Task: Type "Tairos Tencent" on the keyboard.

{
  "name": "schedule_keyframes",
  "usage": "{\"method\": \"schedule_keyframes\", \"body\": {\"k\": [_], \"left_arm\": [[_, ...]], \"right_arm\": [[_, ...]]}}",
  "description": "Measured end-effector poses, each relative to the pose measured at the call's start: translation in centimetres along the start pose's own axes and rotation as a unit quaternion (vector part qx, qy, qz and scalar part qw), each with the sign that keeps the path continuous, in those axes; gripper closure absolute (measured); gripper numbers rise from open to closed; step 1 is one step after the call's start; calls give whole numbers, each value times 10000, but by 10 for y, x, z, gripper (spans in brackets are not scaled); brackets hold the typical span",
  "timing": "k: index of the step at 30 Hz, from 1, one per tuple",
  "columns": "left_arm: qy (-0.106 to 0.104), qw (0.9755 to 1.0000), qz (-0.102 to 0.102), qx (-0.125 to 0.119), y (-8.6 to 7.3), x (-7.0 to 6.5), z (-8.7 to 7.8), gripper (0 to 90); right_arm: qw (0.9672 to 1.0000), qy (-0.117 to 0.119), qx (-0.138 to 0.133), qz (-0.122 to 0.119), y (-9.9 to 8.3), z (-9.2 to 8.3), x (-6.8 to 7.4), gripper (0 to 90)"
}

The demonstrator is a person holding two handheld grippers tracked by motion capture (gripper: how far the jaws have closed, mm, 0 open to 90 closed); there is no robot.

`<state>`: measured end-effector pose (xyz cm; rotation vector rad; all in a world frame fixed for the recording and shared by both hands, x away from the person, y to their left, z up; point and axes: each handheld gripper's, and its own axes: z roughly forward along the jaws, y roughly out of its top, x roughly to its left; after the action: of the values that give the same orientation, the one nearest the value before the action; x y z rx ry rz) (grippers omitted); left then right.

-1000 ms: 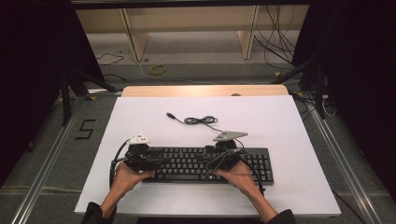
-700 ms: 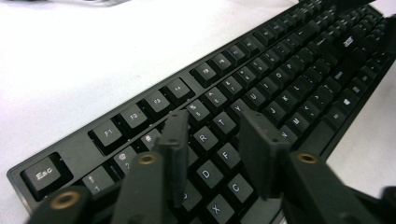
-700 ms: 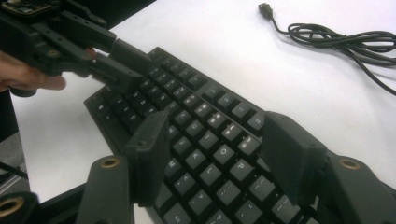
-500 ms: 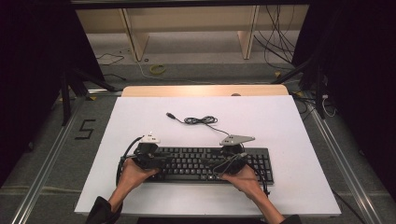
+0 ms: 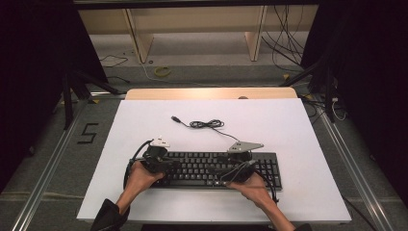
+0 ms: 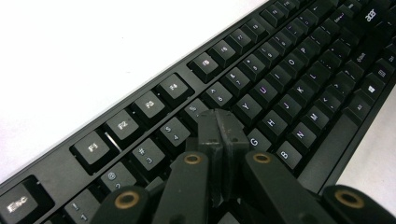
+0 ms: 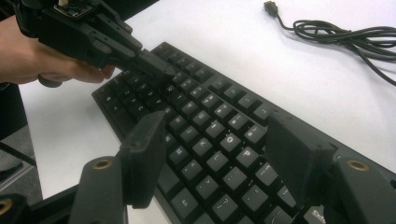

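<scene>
On the near part of the white table [image 5: 298, 130] lay a black keyboard [image 5: 202, 168], long side toward the person, with both claws over its keys. The left claw [image 6: 218, 128] had just been closing and stood with its jaws pressed together, nothing between them, the tip over the keys around the upper letter row. The right claw [image 7: 215, 154] had its jaws spread wide, holding nothing, above the right-hand letter keys. Behind the keyboard, its thin black cable [image 5: 204, 124] lay in a loose coil on the bare sheet, ending in a plug [image 5: 176, 119] farther left; nothing else stood near the claws. The table top was a smooth, matt white sheet over a pale wooden board [image 5: 211, 93] that showed at the far edge. Beyond it was a grey floor [image 5: 202, 72] with stray cables, wooden legs and dark curtains at both sides. The keycaps were square, low and matt with pale legends.
</scene>
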<state>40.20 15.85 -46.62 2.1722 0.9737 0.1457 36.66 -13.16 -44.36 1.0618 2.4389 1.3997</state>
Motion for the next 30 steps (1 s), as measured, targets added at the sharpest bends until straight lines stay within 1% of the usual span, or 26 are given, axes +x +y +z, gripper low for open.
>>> {"method": "schedule_keyframes", "body": {"k": [7, 12, 14, 15, 17, 22, 25, 27, 30], "left_arm": [[21, 10000, 28, 89, 1, -1, 4, 890], [38, 9999, -25, 95, 0, -1, 6, 890], [82, 9998, 37, 156, 0, -1, 7, 891], [80, 9999, 66, 135, -1, -1, 8, 892], [24, 9999, 55, 84, -2, 0, 9, 893], [45, 9999, 101, 72, -2, -1, 8, 893], [28, 10000, 79, 51, -1, -1, 7, 891], [-30, 10000, 58, 15, 0, -1, 5, 890], [-27, 10000, 56, -25, 1, -3, 2, 889]], "right_arm": [[10000, 9, 16, 6, -1, -1, 0, 392], [10000, 3, 20, 22, -1, -1, 0, 392], [10000, 3, 16, 22, -1, -2, 0, 393], [10000, -1, 16, 19, -1, -2, -1, 394], [10000, -12, 14, 13, -1, -2, -1, 394], [10000, -33, 16, 27, -1, -2, -2, 394], [10000, -41, 9, 29, -1, -2, -2, 394], [10000, -51, -1, 27, 0, -3, -2, 394], [10000, -45, -20, 46, 0, -4, -2, 394]]}}
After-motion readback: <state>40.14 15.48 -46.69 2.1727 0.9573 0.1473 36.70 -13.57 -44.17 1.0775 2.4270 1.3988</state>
